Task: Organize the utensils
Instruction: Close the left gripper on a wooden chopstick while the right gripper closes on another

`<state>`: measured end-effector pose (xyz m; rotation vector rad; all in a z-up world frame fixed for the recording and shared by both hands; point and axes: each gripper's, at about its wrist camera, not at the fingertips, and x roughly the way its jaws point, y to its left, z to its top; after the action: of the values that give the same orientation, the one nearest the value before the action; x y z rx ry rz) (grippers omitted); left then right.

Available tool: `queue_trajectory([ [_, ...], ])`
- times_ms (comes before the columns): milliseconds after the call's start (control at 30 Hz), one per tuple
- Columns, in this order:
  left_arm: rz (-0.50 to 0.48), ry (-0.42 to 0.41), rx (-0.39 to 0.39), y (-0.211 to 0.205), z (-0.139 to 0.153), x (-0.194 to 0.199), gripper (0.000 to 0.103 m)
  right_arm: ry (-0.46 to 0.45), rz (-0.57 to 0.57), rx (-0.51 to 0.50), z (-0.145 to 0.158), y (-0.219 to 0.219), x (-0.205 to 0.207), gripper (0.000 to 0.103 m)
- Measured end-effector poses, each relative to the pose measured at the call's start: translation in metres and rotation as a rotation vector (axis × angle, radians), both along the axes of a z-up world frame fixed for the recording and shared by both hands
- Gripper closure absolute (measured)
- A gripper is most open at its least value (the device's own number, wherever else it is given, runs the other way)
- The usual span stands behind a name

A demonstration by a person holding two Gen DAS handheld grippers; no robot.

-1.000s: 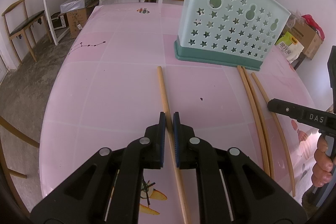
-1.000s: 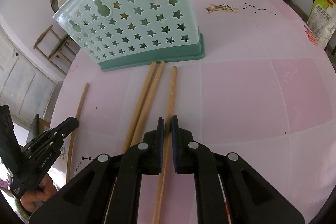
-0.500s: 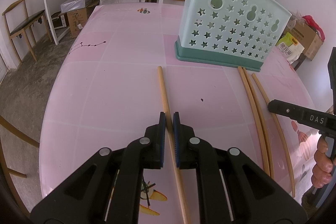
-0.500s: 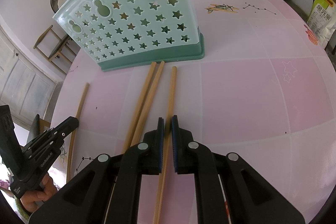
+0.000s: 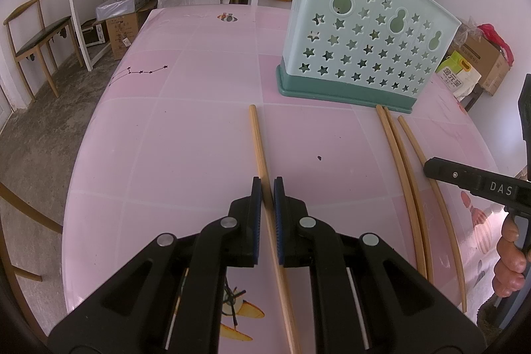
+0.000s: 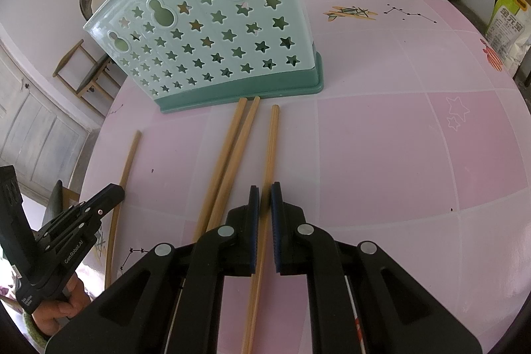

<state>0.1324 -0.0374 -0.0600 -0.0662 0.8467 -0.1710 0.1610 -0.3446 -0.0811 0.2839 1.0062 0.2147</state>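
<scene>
We see the left gripper (image 5: 265,188) clamped on one chopstick (image 5: 258,141) and the right gripper (image 6: 262,193) clamped on another chopstick (image 6: 271,141). Both chopsticks lie on the pink surface (image 5: 186,135), pointing toward the green utensil holder (image 5: 365,48)

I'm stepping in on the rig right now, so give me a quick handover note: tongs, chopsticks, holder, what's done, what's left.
Left tongs: shut on the lone chopstick.
Right tongs: shut on the right-most chopstick.
Both chopsticks look to be lying on the pink table.
A chopstick pair lies loose between them, tips near the green holder.
Done: both grips made.
Left: lift, drop into the holder, then the pair.
</scene>
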Motion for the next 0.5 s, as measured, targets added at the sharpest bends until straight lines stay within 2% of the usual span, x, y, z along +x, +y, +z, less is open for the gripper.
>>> queue_trajectory([
  [500,0.006,-0.001,0.001,0.003,0.001,-0.001,0.095,0.0,0.045,-0.004,0.0,0.013,0.004,0.095],
])
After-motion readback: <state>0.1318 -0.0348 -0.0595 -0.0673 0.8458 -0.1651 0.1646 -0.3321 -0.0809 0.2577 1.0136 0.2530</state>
